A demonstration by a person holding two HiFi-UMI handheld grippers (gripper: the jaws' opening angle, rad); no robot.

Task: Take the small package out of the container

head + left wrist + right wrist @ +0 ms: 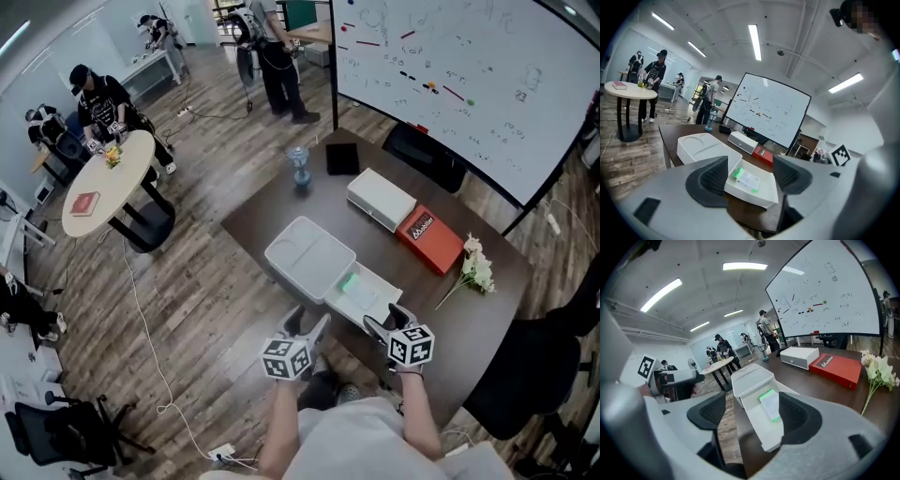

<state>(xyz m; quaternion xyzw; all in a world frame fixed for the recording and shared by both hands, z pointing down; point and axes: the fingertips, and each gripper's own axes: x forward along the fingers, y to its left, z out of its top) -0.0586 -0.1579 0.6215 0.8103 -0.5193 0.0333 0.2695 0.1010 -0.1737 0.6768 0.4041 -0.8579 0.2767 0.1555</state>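
A white container (309, 255) stands on the dark table (272, 211) with its drawer (373, 302) pulled out toward me. The small green-and-white package (354, 284) lies flat in the drawer. My left gripper (307, 323) hovers open at the table's near edge, left of the drawer's front. My right gripper (384, 321) is open wide just before the drawer's front end. In the left gripper view the package (746, 179) shows beyond the gripper (751, 176), with nothing between its pads. The right gripper view has the package (769, 404) ahead of the empty gripper (753, 412).
Behind the container lie a white box (381, 199), a red box (429, 239), a black item (342, 158) and a blue bottle (299, 169). White flowers (476, 267) lie at the right. A whiteboard (450, 75) stands behind the table. People stand near a round table (103, 183) at the far left.
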